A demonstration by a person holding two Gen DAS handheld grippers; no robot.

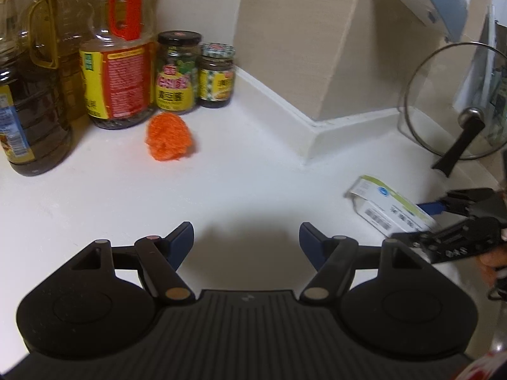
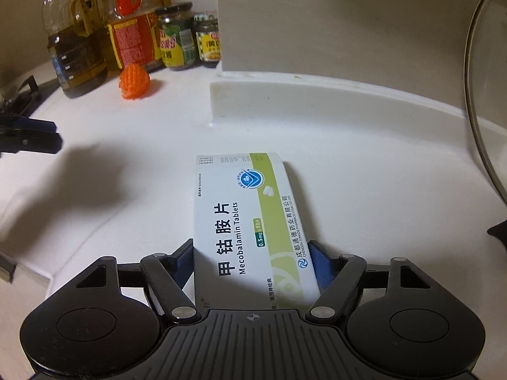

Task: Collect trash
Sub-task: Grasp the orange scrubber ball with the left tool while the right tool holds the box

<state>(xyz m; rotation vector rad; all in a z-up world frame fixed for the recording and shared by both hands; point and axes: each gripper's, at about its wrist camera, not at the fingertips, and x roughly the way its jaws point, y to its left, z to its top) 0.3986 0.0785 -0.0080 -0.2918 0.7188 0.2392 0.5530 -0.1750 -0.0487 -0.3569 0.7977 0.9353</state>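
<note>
Pill box [image 2: 250, 218] seen lying on tabletop [image 2: 126, 196], framed between right tool [image 2: 253, 259] pads, seemingly touched, not lifted. Left tool [image 1: 246, 237] held wide, empty. Orange ball [image 1: 168, 137] untouched near jars [image 1: 196, 71]. Collection judged barely begun.

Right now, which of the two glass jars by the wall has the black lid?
The taller jar, standing next to the big oil bottle with the red label. Its lid is black, while the shorter jar to its right wears a patterned white-and-green lid.
</note>
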